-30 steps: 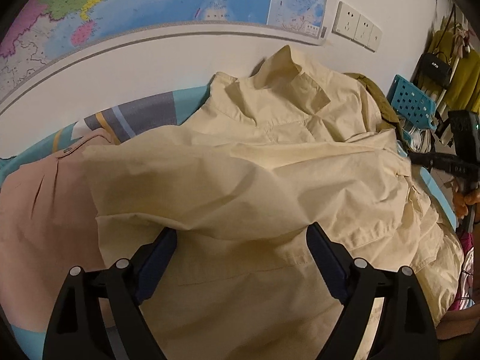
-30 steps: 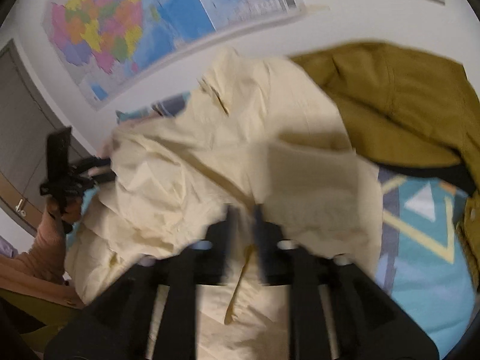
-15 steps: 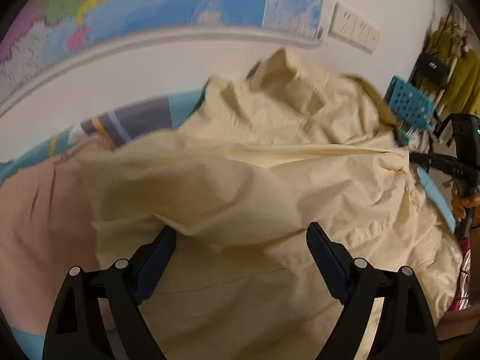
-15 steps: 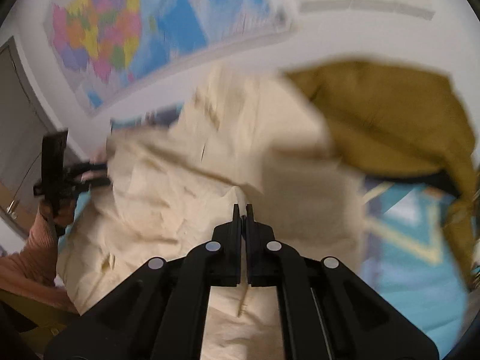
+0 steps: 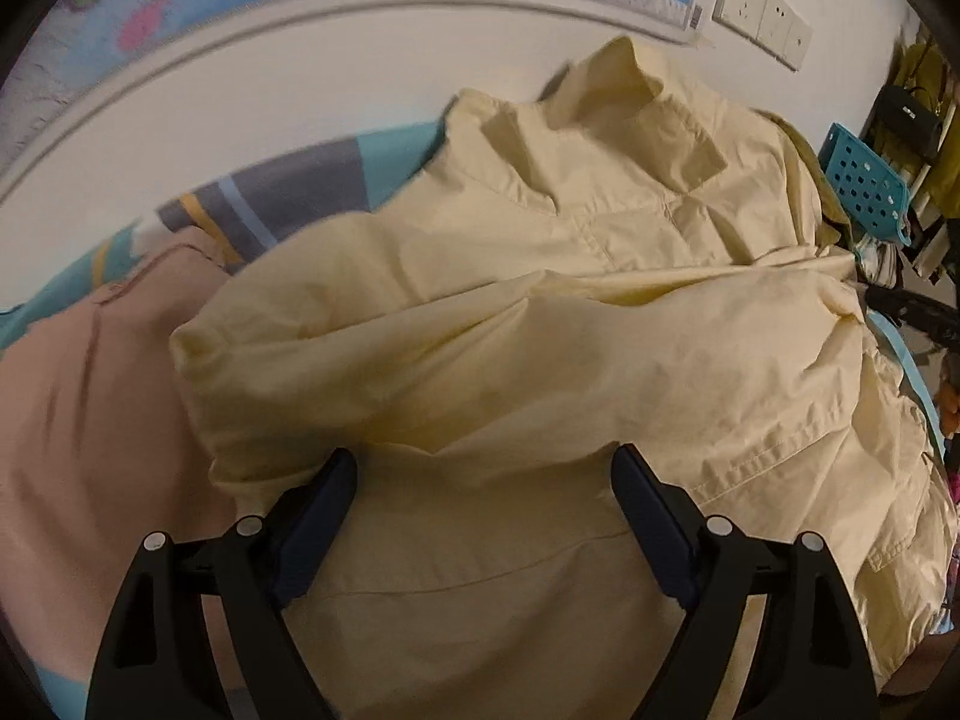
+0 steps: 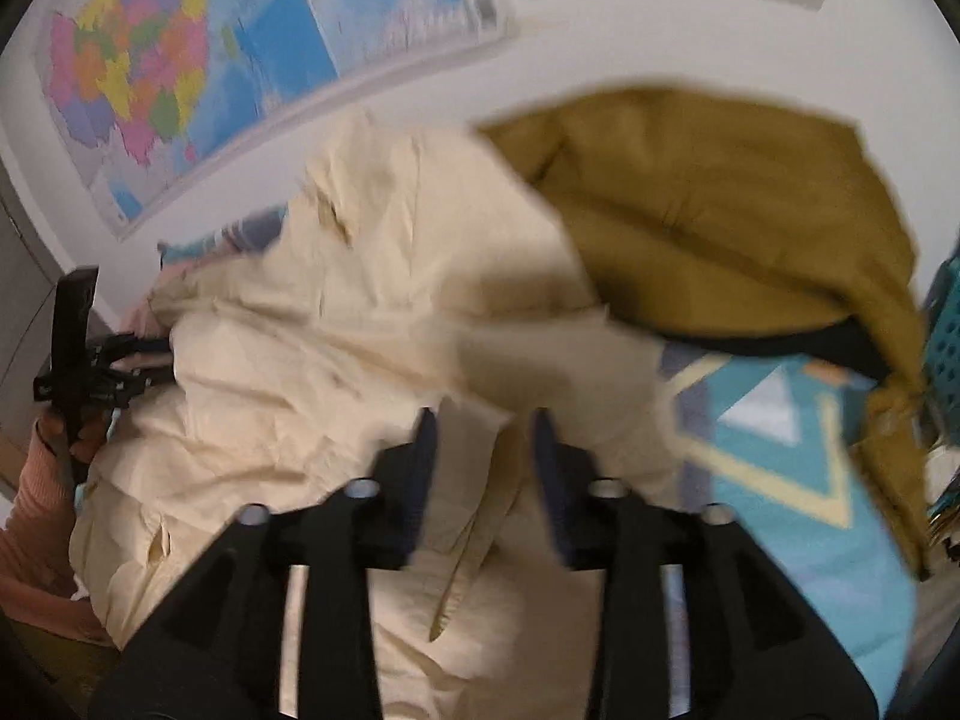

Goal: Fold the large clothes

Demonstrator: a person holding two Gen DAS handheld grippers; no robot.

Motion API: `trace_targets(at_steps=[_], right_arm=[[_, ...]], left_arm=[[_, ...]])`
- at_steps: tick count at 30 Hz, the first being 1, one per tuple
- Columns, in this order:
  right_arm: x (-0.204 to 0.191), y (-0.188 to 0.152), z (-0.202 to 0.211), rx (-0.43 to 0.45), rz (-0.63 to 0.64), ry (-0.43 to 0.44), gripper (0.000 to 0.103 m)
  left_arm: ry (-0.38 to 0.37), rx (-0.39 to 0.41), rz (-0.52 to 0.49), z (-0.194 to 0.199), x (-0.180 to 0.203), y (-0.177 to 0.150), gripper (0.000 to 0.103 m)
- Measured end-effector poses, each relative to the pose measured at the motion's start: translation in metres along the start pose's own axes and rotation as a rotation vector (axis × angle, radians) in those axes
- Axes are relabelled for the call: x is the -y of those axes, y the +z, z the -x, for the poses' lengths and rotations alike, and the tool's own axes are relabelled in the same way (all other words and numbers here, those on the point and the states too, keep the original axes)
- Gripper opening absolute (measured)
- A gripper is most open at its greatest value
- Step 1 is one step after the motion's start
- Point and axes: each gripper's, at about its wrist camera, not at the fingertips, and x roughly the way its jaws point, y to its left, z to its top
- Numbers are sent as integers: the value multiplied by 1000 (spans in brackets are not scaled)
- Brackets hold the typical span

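A large pale yellow shirt (image 5: 540, 312) lies crumpled on the bed, collar toward the wall. My left gripper (image 5: 485, 462) is open, its fingers spread over the shirt's lower part, with a raised fold just ahead of the tips. In the right wrist view the same shirt (image 6: 336, 360) fills the middle. My right gripper (image 6: 485, 420) is open, fingers apart over a fold of the shirt's right edge. The left gripper (image 6: 90, 360) shows there at the far left, held in a hand.
A mustard jacket (image 6: 720, 228) lies on the bed right of the shirt. A pink garment (image 5: 90, 396) lies to the left. The bedsheet (image 6: 798, 480) is teal with patterns. A teal perforated basket (image 5: 864, 180) stands at the far right. A wall with a map (image 6: 240, 48) is behind.
My right gripper was shut on the shirt's edge half a second ago and is now open. The shirt has settled lower. My left gripper stays open in about the same place.
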Motion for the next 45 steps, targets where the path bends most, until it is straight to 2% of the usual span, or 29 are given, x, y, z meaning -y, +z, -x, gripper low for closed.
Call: trace_targets(at_steps=[2,5,7,10,12,13,16,19,20,21,23,25,28,31,35,40,45], right_arm=[[-5,4,20,67,14,-6,38],[-30,7,29,90,101,75,38],[-52,6,16,51,180,116,38],[-65,3,-20,-35,221,130,36],[-58,1,-45,-88,207,120,30],[-50,0,-57,-111,186,118,22],[-36,1,-67,-131,95,168,19],[-47,3,-42,-89,130,141,26],[-52,2,-33,-71,145,138,36],[-58,0,-22,-44,169,146,37],[-76,-6,-4,-29,230,201,38],[-90,-16,-2,-58,284,232,39],[-96,-26,-24,-128,314,189,39],[-83,-35,-53,-183,260,156,38],[-87,-35,-43,-157,245,139,40],[-107,-39,0,-72,304,197,45],[-123,-51,-7,-111,348,227,45]], left_arm=[[-13,38,-12,15,2,-2,83],[-50,88,-46,32,11,-6,83],[-65,91,-77,34,19,-10,83],[-36,56,-108,19,29,-16,83],[-8,13,-99,2,33,-19,83],[7,3,-98,-5,31,-22,83],[45,3,-108,-9,34,-24,83],[52,25,-95,5,36,-25,83],[32,47,-92,15,37,-26,83],[23,63,-93,21,38,-28,83],[2,99,-120,37,44,-33,83],[-17,110,-145,44,51,-41,84],[-9,57,-147,31,53,-50,84],[0,32,-102,18,49,-55,89],[68,53,-79,28,48,-59,89],[55,101,-41,55,39,-70,89],[71,129,-33,70,44,-83,89]])
